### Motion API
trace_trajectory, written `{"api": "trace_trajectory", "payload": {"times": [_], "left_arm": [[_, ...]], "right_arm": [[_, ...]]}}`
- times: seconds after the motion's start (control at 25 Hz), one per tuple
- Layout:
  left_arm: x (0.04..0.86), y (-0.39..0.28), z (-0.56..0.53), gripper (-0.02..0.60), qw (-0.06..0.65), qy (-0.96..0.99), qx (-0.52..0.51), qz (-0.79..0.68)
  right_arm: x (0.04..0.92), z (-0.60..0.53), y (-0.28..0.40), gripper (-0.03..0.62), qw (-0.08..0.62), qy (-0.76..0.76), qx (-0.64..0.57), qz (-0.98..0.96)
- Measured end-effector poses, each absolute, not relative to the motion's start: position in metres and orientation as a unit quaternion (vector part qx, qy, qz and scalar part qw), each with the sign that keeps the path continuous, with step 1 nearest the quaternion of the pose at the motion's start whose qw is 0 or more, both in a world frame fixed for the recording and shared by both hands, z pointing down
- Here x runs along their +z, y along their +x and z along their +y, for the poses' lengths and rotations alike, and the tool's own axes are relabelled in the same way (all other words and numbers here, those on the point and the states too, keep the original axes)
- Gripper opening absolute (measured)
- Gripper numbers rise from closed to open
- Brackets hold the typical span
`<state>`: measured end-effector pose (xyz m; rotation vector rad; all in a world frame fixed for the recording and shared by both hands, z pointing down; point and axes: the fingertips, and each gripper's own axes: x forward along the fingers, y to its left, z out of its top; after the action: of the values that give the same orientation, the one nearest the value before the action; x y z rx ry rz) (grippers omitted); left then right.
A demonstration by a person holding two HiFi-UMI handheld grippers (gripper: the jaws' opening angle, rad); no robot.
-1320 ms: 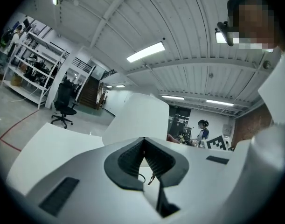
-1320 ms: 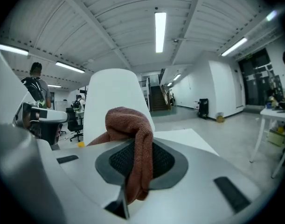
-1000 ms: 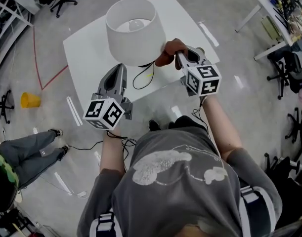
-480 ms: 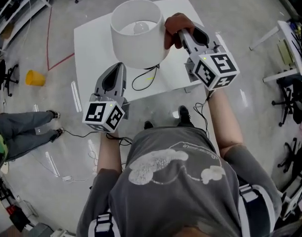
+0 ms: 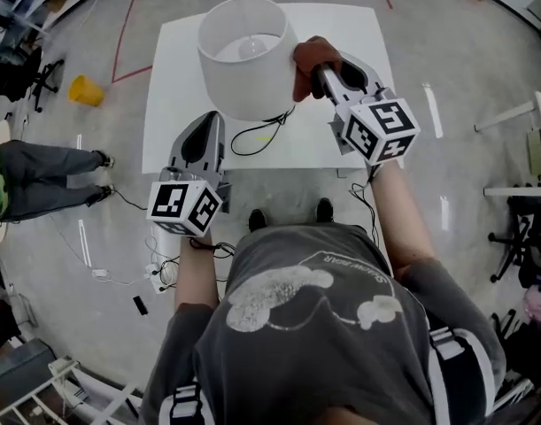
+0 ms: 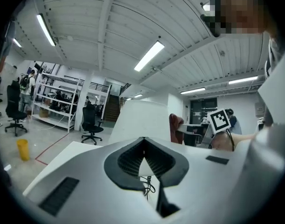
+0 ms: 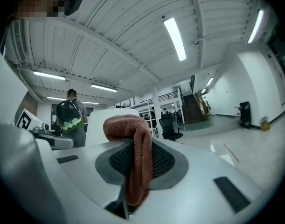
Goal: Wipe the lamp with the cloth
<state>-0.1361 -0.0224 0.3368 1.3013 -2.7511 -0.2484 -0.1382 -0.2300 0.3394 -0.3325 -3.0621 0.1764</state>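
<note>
Overhead, white table [image 5: 173, 104], floor [image 5: 447, 78], right hand-held gripper [image 5: 321, 76] pinching cloth [image 5: 310, 56], left hand-held gripper [image 5: 209, 120] clenched

Bright, even light from ceiling tubes [image 6: 149, 56], glare streaks on floor [image 5: 434, 109], fisheye-dark corners, close foreground soft.
</note>
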Motion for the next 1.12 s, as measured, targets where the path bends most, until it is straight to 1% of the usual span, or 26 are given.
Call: {"api": "trace_trajectory", "payload": {"times": [0.28, 0.48, 0.6, 0.8, 0.96, 1.12], "left_arm": [[0.343, -0.124, -0.038, 0.008, 0.044, 0.386, -0.092, -0.917], [0.336, -0.112, -0.064, 0.008, 0.036, 0.371, -0.096, -0.923], [0.336, -0.108, -0.06, 0.008, 0.034, 0.36, -0.099, -0.927], [0.338, -0.111, -0.046, 0.008, 0.033, 0.343, -0.098, -0.934], [0.328, -0.128, -0.032, 0.008, 0.02, 0.339, -0.101, -0.935], [0.32, -0.144, -0.022, 0.008, 0.015, 0.343, -0.114, -0.932]], "right_arm": [[0.408, -0.229, -0.135, 0.058, 0.109, -0.156, 0.071, -0.979], [0.426, -0.251, -0.127, 0.058, 0.138, -0.168, 0.073, -0.973], [0.413, -0.26, -0.129, 0.058, 0.124, -0.167, 0.067, -0.976], [0.359, -0.27, -0.142, 0.058, 0.067, -0.176, 0.063, -0.98], [0.307, -0.261, -0.164, 0.058, 0.021, -0.183, 0.051, -0.982], [0.275, -0.244, -0.19, 0.058, 0.003, -0.187, 0.027, -0.982]]}}
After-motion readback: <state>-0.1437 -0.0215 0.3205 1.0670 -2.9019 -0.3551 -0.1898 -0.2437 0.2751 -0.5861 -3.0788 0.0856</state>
